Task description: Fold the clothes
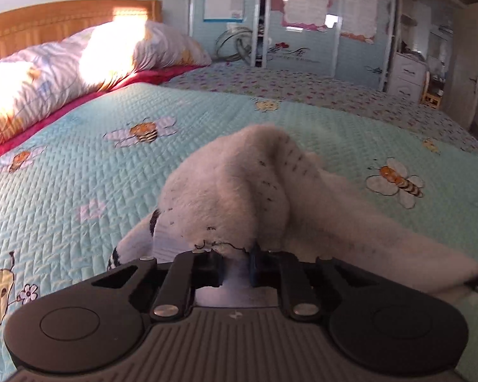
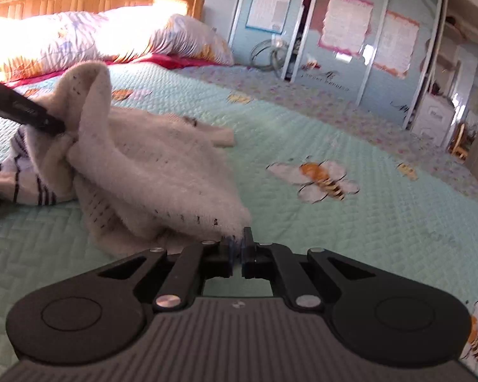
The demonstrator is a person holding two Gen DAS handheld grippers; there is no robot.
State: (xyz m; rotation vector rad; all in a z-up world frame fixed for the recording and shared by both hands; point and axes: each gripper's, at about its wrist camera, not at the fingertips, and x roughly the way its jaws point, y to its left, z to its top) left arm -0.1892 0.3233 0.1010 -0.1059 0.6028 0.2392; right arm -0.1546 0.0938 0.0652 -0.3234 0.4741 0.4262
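Observation:
A fluffy white garment (image 1: 232, 191) with small black flecks is lifted off the bed. My left gripper (image 1: 235, 262) is shut on one bunched edge of it, and the cloth drapes up and over the fingers. In the right wrist view the same white garment (image 2: 162, 172) sags between both grippers. My right gripper (image 2: 238, 248) is shut on its near corner, and the left gripper (image 2: 32, 114) pinches the raised far edge. A white cloth with black stripes (image 2: 19, 172) lies under the garment's left part, also seen as a striped cuff (image 1: 116, 256).
The bed carries a mint quilted cover (image 1: 79, 172) printed with bees. Pillows (image 1: 79, 60) lean on a wooden headboard (image 1: 47, 22) at the far left. Mirrored wardrobe doors (image 1: 302, 25) stand beyond the bed, and a white drawer unit (image 1: 408, 76) sits at the right.

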